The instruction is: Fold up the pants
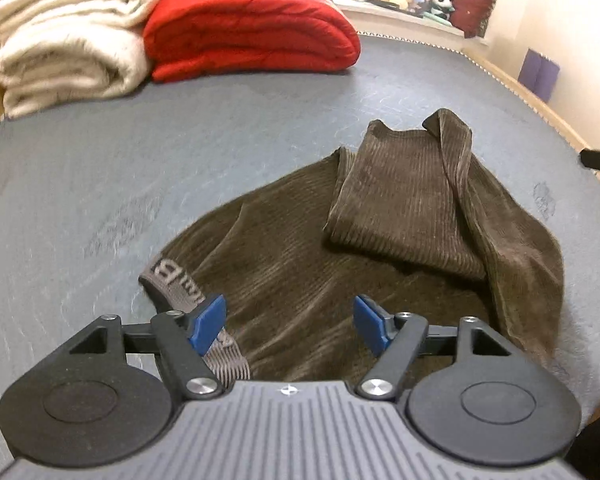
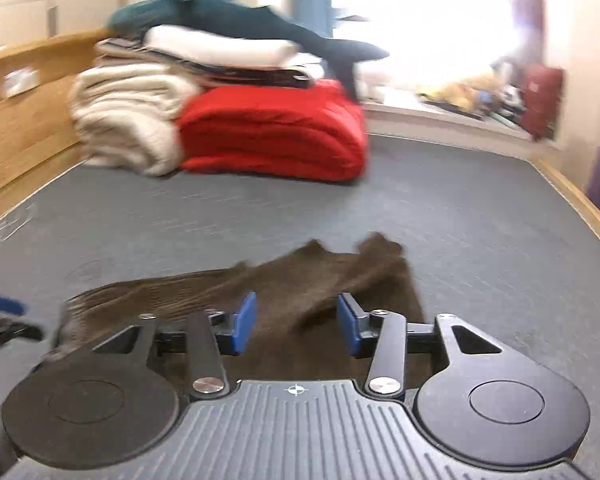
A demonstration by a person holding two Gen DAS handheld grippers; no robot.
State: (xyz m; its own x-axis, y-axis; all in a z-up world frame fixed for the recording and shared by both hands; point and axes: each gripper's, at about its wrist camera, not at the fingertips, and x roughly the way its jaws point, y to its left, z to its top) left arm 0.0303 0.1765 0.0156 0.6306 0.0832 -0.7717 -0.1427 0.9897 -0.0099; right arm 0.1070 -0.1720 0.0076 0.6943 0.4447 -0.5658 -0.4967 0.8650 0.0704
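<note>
Left wrist: pants (image 1: 380, 240) folded, legs doubled toward waistband (image 1: 172, 280).

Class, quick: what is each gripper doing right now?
Left gripper: open, empty, above the brown corduroy pants.
Right gripper: open, empty.

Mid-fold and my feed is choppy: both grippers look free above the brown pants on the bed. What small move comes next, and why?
Probably bring the left gripper down onto the waistband to take hold for the next fold. Both grippers are open and hold nothing; the right gripper hangs over the pants. The legs are already folded back over the seat, but they lie crooked, so squaring the edges first may help.
</note>
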